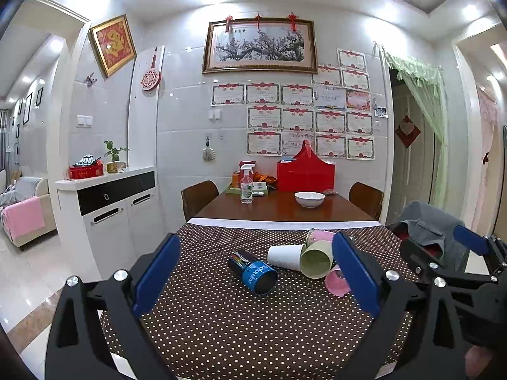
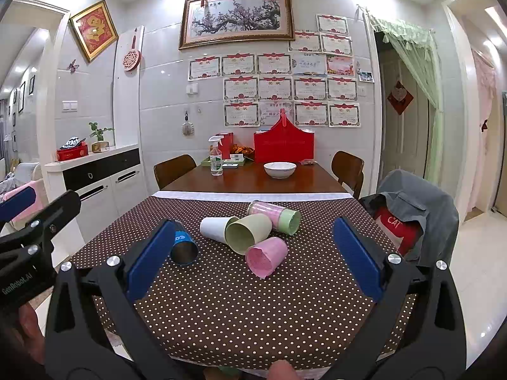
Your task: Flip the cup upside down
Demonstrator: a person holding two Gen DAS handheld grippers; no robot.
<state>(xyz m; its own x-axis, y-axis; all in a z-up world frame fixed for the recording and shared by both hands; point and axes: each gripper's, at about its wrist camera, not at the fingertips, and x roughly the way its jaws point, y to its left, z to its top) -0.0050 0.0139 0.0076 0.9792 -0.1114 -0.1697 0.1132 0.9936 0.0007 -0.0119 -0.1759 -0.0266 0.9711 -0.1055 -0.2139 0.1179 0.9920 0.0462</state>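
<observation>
While both tools hover low over the near edge of the tabletop (image 2: 240,310), the left tool (image 1: 256,280) and the right tool (image 2: 253,255) each stand with blue pads spread wide, nothing between them. The brown polka-dot cloth (image 1: 240,326) covers the near half of the tabletop. On it, a cluster of cups lies tipped on its sides. Nearest in the right wrist view is a pink cup (image 2: 266,256), its mouth facing the camera. Just beside it to the left rests a pale green cup (image 2: 245,232), touching a white cup (image 2: 215,226) lying behind it. To the left, apart from these, a blue can-like cup (image 1: 253,270) lies on its side, its dark mouth turned toward the camera; in the right wrist view it is partly hidden by the right tool's left pad. Behind the group lie a clear-and-pink cup with a green cup (image 2: 290,221) over its end. Past the cloth, on bare wood, stand a white bowl (image 2: 279,169), a spray bottle (image 2: 215,156) and a red box (image 2: 283,145). A grey jacket (image 2: 418,202) drapes a chair at right. Framed certificates (image 2: 275,90) cover the tiled wall behind.
</observation>
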